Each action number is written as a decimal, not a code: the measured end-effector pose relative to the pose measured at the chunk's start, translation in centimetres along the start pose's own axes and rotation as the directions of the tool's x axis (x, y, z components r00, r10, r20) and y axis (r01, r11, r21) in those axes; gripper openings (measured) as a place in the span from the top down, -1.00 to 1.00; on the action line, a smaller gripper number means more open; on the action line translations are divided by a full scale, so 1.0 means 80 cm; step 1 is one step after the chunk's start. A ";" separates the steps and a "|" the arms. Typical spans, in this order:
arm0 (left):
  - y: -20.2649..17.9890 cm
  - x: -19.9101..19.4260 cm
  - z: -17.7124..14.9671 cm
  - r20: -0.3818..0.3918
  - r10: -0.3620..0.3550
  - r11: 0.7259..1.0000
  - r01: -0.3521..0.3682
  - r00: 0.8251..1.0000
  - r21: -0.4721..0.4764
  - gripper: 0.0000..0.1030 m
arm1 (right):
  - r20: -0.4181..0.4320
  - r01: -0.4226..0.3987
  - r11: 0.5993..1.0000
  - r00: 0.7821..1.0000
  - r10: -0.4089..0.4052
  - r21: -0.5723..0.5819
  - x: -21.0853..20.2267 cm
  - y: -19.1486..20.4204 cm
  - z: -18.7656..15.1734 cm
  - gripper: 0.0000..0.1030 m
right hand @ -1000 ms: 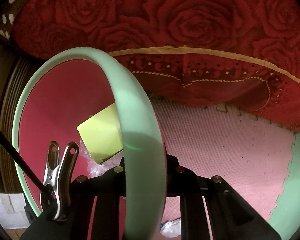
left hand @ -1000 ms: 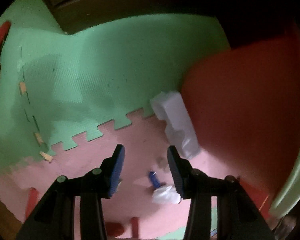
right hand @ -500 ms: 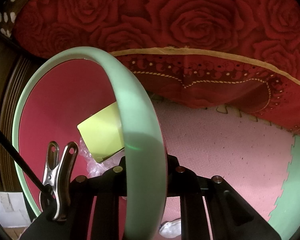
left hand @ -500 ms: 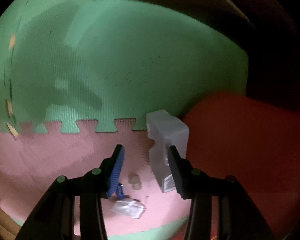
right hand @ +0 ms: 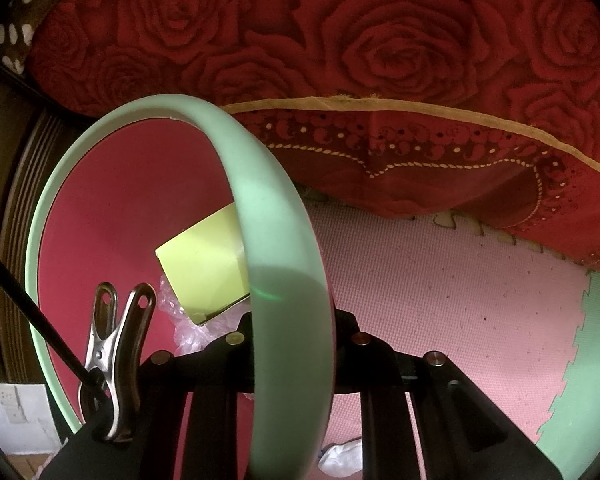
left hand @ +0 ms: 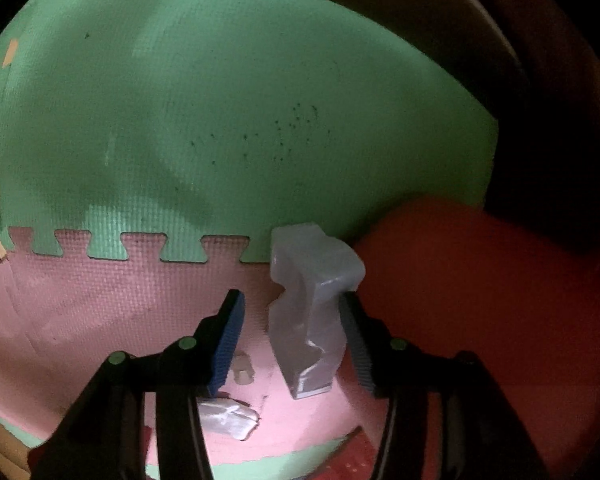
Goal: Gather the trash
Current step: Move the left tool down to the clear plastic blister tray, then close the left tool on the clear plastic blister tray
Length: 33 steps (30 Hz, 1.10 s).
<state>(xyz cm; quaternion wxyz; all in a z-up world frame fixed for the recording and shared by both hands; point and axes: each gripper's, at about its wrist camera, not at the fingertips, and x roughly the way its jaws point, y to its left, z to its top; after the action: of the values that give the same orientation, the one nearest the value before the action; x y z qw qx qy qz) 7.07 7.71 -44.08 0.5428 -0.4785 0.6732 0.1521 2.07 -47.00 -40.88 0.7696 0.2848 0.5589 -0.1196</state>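
Note:
In the left wrist view a white styrofoam block (left hand: 310,312) lies on the pink foam mat, against the red side of the bin (left hand: 460,300). My left gripper (left hand: 292,340) is open, its jaws on either side of the block; the right finger (left hand: 356,344) is at the block's edge. A crumpled white scrap (left hand: 228,420) lies below the left finger. In the right wrist view my right gripper (right hand: 292,344) is shut on the mint-green rim (right hand: 288,280) of the red bin. Inside lie a yellow paper (right hand: 204,268) and clear plastic wrap (right hand: 188,324).
Green foam mat (left hand: 220,120) stretches beyond the pink mat (left hand: 100,300). A red rose-patterned bedcover (right hand: 380,80) hangs over the floor behind the bin. A metal clip (right hand: 112,360) sits by the right gripper. A white scrap (right hand: 340,456) lies on the pink mat below.
My left gripper has swung right and forward, so the styrofoam block now sits between its open jaws; the crumpled scrap has slid to the lower left. The right gripper and bin have stayed still.

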 end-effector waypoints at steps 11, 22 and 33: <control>-0.010 -0.036 0.000 0.200 0.228 0.943 -0.267 0.953 0.197 -0.13 | 0.000 0.000 1.000 1.000 0.000 0.000 -0.001 0.001 0.000 0.64; -0.009 -0.023 -0.004 0.186 0.283 0.920 -0.321 0.941 0.223 -0.11 | -0.001 0.001 1.000 1.000 -0.001 -0.002 -0.001 0.002 0.001 0.64; -0.026 0.019 -0.055 0.224 0.348 0.831 -0.410 0.910 0.376 -0.11 | -0.003 0.002 1.000 1.000 -0.002 -0.002 -0.001 0.002 0.001 0.64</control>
<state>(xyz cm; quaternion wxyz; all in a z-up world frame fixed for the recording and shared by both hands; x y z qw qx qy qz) 6.24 2.77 -43.17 0.6386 -0.1965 0.7298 0.1450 2.16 -46.91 -40.78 0.7688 0.2836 0.5605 -0.1196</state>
